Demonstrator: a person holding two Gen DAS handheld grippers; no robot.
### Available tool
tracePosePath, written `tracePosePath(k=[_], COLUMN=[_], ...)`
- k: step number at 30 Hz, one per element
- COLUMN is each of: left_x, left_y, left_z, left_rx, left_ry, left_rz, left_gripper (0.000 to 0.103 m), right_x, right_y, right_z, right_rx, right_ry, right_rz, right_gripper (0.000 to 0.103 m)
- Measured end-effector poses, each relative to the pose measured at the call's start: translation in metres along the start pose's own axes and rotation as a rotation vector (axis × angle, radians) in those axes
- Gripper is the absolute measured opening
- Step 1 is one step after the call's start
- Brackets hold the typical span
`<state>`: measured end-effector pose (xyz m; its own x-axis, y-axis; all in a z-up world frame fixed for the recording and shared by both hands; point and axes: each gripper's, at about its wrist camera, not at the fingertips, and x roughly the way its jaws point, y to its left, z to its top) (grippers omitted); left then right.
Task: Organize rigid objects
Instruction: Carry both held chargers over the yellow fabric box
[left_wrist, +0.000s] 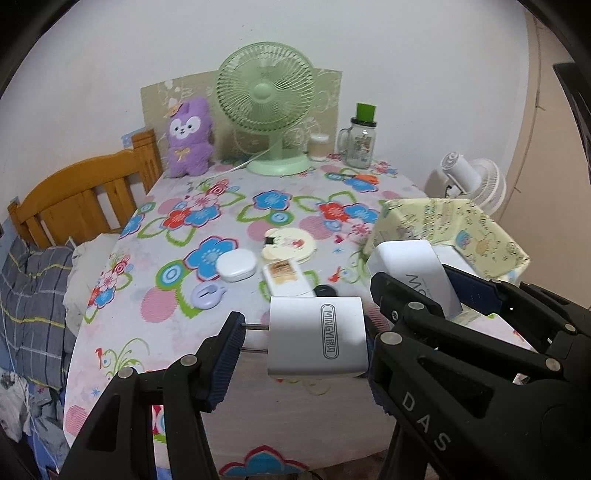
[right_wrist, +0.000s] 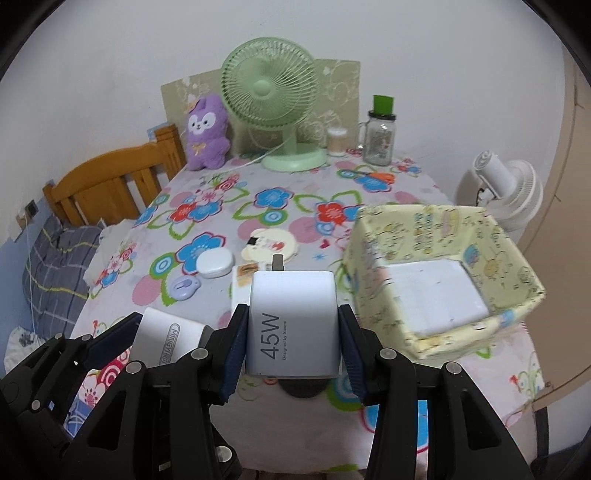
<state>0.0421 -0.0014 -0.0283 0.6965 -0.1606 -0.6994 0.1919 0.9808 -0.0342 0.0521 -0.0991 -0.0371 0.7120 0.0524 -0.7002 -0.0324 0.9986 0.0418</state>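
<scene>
My left gripper (left_wrist: 301, 343) is shut on a white MINGYI charger (left_wrist: 317, 336), whose two prongs press against the left pad. My right gripper (right_wrist: 293, 343) is shut on a white 45W charger (right_wrist: 291, 321), prongs pointing away. Both hang above the near part of the floral table (left_wrist: 177, 325), side by side. In the right wrist view the left gripper (right_wrist: 166, 336) and its charger (right_wrist: 170, 332) show at lower left. The right gripper (left_wrist: 432, 291) and its charger (left_wrist: 406, 269) sit in front of a yellow patterned box (left_wrist: 443, 221), (right_wrist: 424, 225), which is open with a white floor.
On the cloth lie a white oval case (left_wrist: 236, 266), a lilac round item (left_wrist: 208, 295), a cream round disc (left_wrist: 290, 243) and a white card-like pack (left_wrist: 284, 277). At the back stand a green fan (left_wrist: 266, 107), a purple plush (left_wrist: 188, 140) and a glass jar (left_wrist: 360, 140). A wooden bed frame (left_wrist: 85, 199) is left.
</scene>
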Motion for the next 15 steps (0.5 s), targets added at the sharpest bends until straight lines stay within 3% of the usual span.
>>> tracePosePath(k=[15], left_x=[-0.007], left_y=[-0.048], left_z=[0.028], left_rx=[0.056], left_ry=[-0.032], left_rz=[-0.009], left_gripper=[0.063], right_x=[-0.022], right_y=[-0.049], right_z=[0.021], right_rx=[0.04], right_ry=[-0.045], right_rz=[-0.008], right_gripper=[0.05])
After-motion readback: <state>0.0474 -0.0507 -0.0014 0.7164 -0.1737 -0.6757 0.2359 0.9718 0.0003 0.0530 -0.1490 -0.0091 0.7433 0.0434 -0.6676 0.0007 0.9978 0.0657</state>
